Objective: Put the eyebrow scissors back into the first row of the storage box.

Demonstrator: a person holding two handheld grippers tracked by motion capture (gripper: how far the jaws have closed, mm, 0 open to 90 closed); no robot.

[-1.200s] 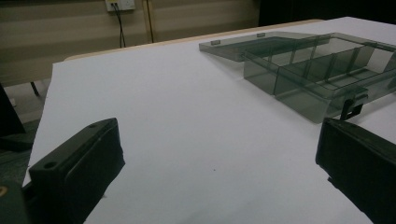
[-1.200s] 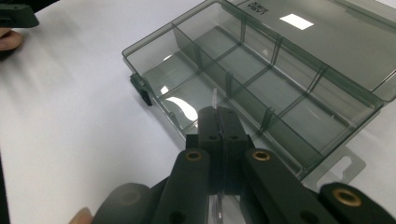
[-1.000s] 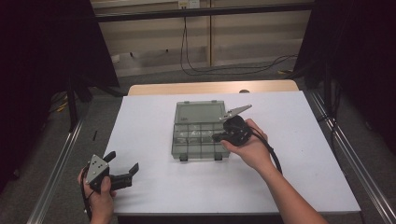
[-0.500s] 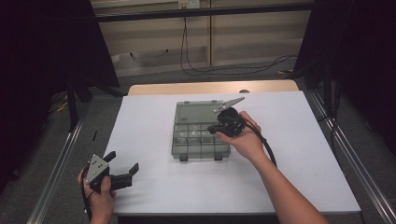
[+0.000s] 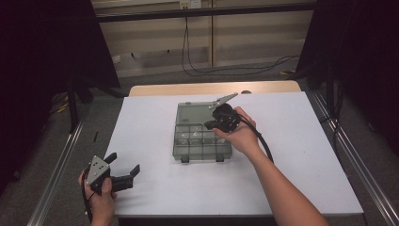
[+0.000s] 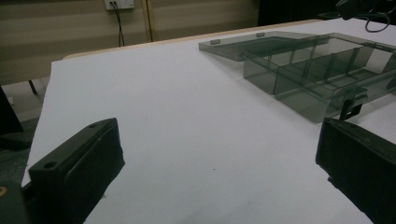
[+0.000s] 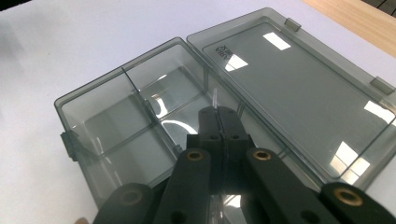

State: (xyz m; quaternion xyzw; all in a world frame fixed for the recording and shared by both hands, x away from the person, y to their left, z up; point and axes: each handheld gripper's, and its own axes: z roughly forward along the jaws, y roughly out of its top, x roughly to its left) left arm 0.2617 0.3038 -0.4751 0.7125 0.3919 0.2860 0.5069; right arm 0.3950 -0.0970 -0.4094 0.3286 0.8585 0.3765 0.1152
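A smoky transparent compartment box [image 5: 200, 134] lies open near the middle of the white table [image 5: 301, 141], its lid [image 5: 195, 112] folded flat onto the surface on the far side and its two dark latches facing the person. The right gripper [image 5: 221, 120], held in the right hand [image 5: 240, 134], hangs over the box's right portion, close to the hinge line between tray and lid. In the right gripper view, the jaws are pressed together, their tips just above a thin clear divider [image 7: 215, 100] that stands between the compartments; whether anything is pinched between them cannot be told. The compartments [image 7: 116, 121] beneath look bare, with ceiling lights mirrored in the lid [image 7: 299, 88]. The left gripper [image 5: 117, 174] rests at the near left corner of the table in the left hand [image 5: 101, 200], well apart from the box. In the left gripper view, its jaws stand spread wide with bare table between them, and the box [image 6: 317, 74] lies ahead and to the right, beyond the right-hand jaw. A black cable [image 5: 261, 141] trails from the right gripper along the forearm.
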